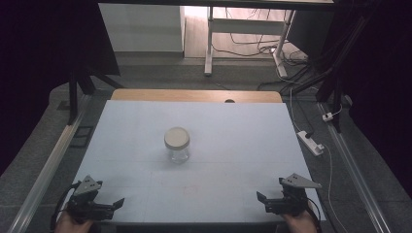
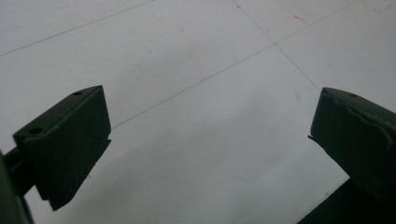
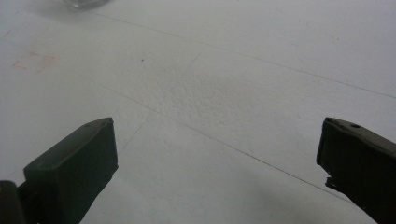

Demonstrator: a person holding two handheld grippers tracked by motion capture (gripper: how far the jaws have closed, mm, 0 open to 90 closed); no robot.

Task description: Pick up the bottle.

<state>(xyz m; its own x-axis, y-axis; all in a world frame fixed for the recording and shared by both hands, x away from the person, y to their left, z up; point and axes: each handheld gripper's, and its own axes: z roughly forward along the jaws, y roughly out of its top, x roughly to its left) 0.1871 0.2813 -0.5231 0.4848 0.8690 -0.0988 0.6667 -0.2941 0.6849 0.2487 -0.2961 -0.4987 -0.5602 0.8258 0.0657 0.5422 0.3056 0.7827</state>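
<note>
A lidded glass jar [image 1: 177, 144] is standing mid-table [image 1: 233, 126]; the left gripper [image 1: 115, 204] and right gripper [image 1: 263, 200] are resting, jaws spread, at the near corners.

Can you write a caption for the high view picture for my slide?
A clear glass jar with a cream lid stands mid-table between the open left gripper and open right gripper.
</note>
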